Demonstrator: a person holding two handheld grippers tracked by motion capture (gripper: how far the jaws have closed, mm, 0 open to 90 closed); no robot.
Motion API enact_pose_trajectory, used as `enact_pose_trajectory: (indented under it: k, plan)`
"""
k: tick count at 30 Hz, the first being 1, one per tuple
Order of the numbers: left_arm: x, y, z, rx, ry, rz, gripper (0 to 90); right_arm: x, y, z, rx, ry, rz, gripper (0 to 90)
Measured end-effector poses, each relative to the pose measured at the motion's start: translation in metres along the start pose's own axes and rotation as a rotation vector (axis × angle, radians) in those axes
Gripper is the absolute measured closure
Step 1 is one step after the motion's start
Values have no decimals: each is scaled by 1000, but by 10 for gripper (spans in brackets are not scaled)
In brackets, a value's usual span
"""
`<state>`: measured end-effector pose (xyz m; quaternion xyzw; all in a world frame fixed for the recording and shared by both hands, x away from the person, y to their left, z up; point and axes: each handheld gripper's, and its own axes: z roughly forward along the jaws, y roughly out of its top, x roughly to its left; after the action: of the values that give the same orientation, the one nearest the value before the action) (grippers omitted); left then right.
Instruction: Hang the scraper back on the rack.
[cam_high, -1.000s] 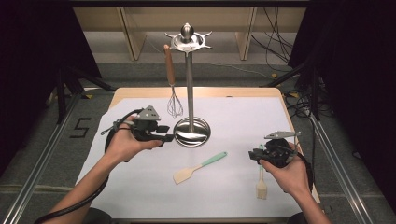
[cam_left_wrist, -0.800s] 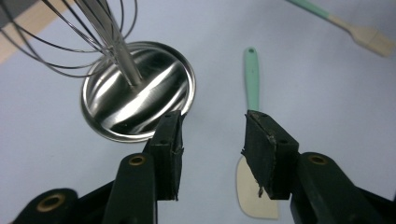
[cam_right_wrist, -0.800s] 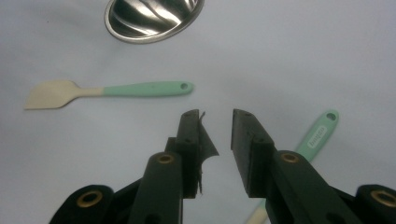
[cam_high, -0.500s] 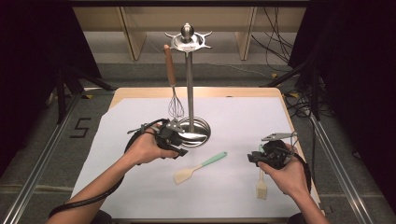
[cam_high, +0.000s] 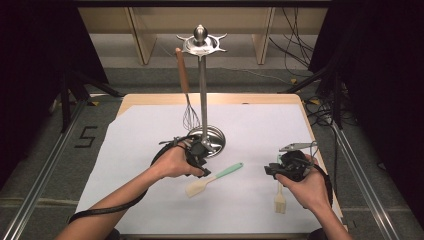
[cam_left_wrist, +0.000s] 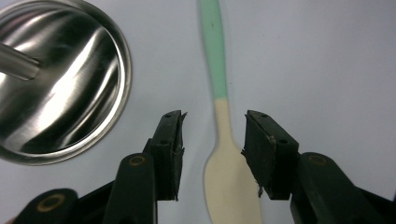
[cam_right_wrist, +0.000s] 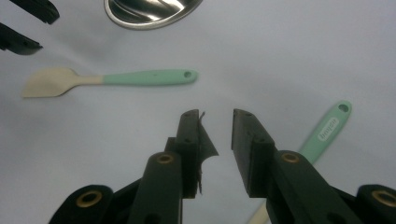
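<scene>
A spatula (cam_high: 212, 178) with a mint handle and a cream blade lies on the white sheet in front of the stand. My left gripper (cam_high: 204, 169) hovers low over it. In the left gripper view its jaws (cam_left_wrist: 212, 116) stand open astride the spatula (cam_left_wrist: 223, 140) at the neck, with neither pad touching. My right gripper (cam_high: 270, 170) is held at the right, open with nothing between its fingers (cam_right_wrist: 217, 114). A pastry brush (cam_high: 280, 197) with a mint handle (cam_right_wrist: 329, 123) lies under the right hand.
A steel utensil stand (cam_high: 202, 90) rises from a round base (cam_high: 216, 141) just behind the left gripper. A whisk (cam_high: 187, 107) with a brown handle hangs from it. The white sheet (cam_high: 250, 125) covers a wooden table; dark rails run along both sides.
My left hand has moved right and down from beside the stand's base to the spatula, whose neck now lies between its jaws. The right hand has stayed put.
</scene>
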<state>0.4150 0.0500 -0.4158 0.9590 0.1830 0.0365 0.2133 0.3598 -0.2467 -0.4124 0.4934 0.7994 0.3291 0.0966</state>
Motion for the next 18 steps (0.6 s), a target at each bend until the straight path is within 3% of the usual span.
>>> enact_pose_trajectory:
  k: [3, 5, 9, 10, 11, 18]
  plan:
    - [-4, 5, 11, 22, -6, 6, 564, 0, 0, 0, 0, 2, 2, 726]
    - [-4, 6, 15, 59, -10, 32, 565, 0, 0, 0, -1, -1, 6, 726]
    - [-5, 7, 20, 75, -2, 44, 567, 0, 0, 0, 2, 6, 9, 726]
    - [-6, 8, 22, 84, -5, 37, 568, -2, 0, 1, -1, 1, -11, 726]
    - [-6, 8, 22, 84, -5, 37, 567, -1, 0, 0, 21, -1, -3, 725]
    - [-7, 6, 37, 140, -19, 16, 555, 0, 1, 1, -1, 6, 5, 724]
